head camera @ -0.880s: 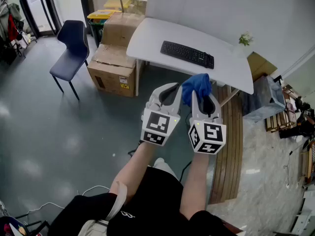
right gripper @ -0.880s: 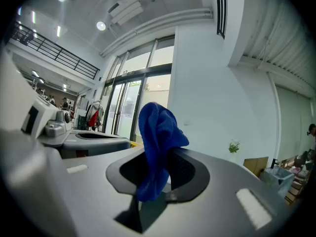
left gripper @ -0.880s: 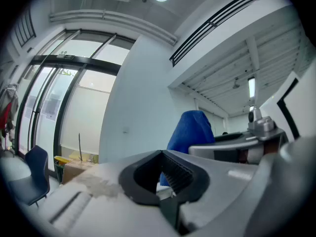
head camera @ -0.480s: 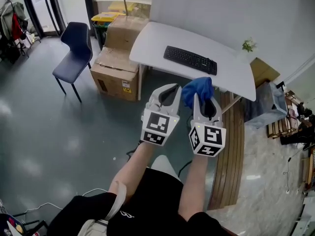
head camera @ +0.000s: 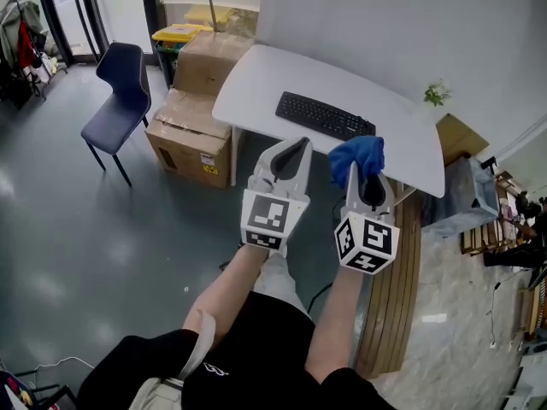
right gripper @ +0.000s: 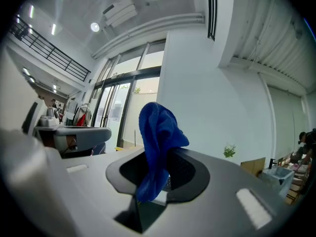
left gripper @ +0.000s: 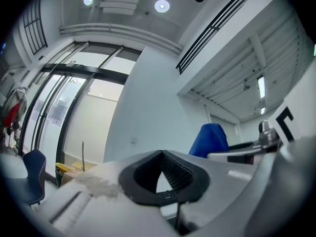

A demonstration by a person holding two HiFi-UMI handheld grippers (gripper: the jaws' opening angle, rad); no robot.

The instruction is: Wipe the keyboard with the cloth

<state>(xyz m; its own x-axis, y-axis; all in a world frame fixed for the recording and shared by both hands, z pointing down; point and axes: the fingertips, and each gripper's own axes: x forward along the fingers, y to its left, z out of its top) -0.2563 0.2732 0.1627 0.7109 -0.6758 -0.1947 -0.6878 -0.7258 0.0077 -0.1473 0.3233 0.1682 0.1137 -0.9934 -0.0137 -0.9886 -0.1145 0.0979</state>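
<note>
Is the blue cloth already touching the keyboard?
No, the blue cloth is clamped in the right tool, held short of the keyboard.

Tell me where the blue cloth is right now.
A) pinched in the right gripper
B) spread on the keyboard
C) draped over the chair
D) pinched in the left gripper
A: the blue cloth sticks up from between the right gripper's closed jaws, apart from the keyboard on the white table.

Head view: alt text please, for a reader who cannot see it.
Seen from above, a person's right claw grips a blue cloth and the left claw is shut and empty. Both are held out short of a white table with a black keyboard lying on it.
</note>
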